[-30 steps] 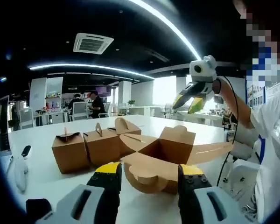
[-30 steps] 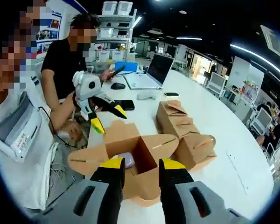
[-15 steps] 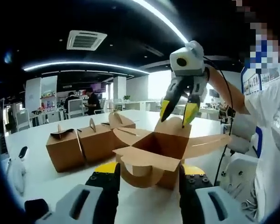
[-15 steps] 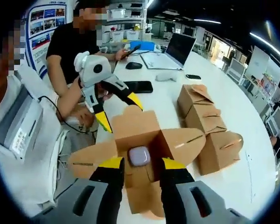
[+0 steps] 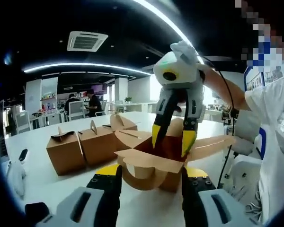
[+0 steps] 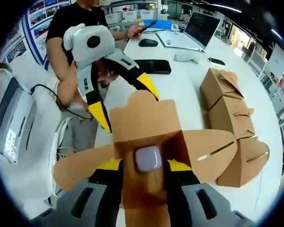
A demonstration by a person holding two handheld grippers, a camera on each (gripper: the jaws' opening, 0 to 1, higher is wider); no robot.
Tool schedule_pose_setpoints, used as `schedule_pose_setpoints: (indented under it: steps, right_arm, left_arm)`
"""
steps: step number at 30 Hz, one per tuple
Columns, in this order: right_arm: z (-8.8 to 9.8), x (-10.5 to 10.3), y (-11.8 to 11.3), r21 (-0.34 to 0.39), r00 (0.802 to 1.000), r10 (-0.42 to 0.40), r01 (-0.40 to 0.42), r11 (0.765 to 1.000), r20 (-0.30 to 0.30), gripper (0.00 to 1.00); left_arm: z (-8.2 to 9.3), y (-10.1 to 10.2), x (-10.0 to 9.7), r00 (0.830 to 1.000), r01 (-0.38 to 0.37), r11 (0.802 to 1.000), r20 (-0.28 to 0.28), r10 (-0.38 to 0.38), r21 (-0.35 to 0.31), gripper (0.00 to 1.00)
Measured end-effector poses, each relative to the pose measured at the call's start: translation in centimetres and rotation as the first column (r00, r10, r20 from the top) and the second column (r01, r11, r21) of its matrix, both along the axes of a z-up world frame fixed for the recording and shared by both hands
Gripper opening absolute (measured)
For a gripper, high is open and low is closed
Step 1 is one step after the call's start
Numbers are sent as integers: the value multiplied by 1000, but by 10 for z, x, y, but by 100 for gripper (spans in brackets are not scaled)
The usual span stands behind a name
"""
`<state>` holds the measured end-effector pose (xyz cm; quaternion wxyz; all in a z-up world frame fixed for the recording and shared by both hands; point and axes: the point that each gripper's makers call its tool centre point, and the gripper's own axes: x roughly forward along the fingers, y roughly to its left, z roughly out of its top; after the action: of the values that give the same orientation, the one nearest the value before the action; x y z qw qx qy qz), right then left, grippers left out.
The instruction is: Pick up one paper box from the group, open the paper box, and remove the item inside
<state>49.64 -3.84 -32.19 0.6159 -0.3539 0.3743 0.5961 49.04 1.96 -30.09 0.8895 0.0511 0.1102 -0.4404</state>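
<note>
Our right gripper (image 5: 170, 137), jaws apart, hovers over the open paper box (image 6: 146, 142); closing off-centre could knock the pale item (image 6: 148, 158) sideways.

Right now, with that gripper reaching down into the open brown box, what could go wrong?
The right gripper descends open into the open brown paper box; its yellow tips could catch a spread flap and bend it. The small pale rounded item sits deep between the walls, so the jaws might pinch cardboard or slip off it. The left gripper sits at the box's rim; the light box could tip or slide.
</note>
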Motion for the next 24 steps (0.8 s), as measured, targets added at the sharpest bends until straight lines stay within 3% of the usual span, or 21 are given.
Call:
schedule_pose_setpoints:
  steps: [15, 23, 24]
  right_arm:
    - [-41, 8, 2, -108, 999, 16, -21, 994, -46, 37]
    - [-56, 7, 2, -146, 999, 22, -27, 989, -40, 37]
    - [-55, 5, 2, -146, 998, 13, -21, 989, -61, 36]
  left_arm:
    - [-1, 2, 2, 1000, -4, 1000, -7, 4, -14, 52]
    - [-4, 1, 2, 1000, 1, 1000, -12, -2, -15, 52]
    - [-3, 1, 2, 1000, 0, 1000, -12, -1, -17, 52]
